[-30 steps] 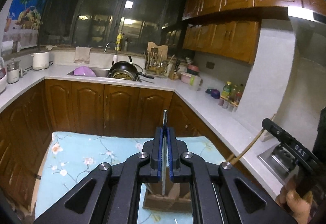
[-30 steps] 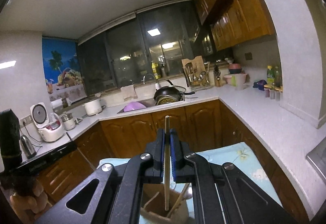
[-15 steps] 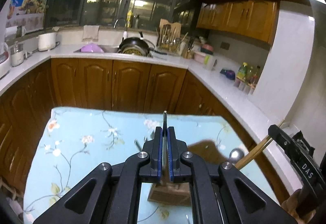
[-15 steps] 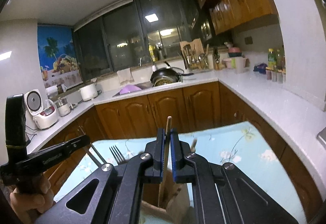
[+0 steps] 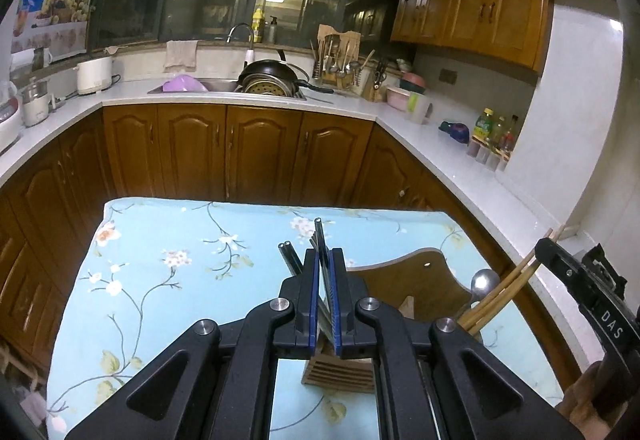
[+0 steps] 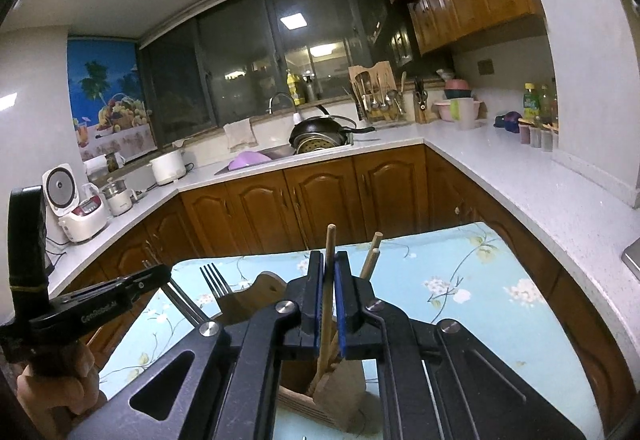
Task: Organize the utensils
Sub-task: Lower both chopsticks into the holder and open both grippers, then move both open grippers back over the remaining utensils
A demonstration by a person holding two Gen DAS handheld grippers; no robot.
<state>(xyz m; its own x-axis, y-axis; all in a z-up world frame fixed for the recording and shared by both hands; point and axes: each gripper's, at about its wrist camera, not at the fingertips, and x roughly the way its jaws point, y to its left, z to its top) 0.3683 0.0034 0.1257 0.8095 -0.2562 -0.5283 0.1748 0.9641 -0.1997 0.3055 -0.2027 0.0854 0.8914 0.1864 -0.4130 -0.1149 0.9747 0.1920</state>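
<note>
Landmark: the wooden utensil holder with a tall rounded backboard [image 5: 416,292], standing on the light-blue floral tablecloth [image 5: 168,280]. Everything below is placed relative to it.

Step in hand: looks like the drop-in stage to me, both utensils held over the holder's compartments but not let go.

Left gripper [image 5: 325,300]: jaws nearly closed, clamped on a thin dark metal utensil handle [image 5: 319,236]. The handle pokes up past the fingertips and its lower end runs down toward the holder's left compartment. Can't tell if it's bottomed out.

Right gripper [image 6: 327,304]: also pinched almost shut, on a plain wooden chopstick [image 6: 329,240]. Its lower end goes down into the holder's right-hand compartment.

Already in the holder: two more wooden chopsticks [image 6: 371,256] just beside the held one, a metal spoon [image 5: 482,280], a silver fork [image 6: 214,280] and a pair of dark metal chopsticks [image 5: 287,252] on the left side.

Next move, my guess: lower each piece a bit until it's seated, then ease the jaws apart and lift straight up so nothing gets dragged back out.

Watch out: the compartments are crowded, so the held pieces could snag on the neighbours.
</note>
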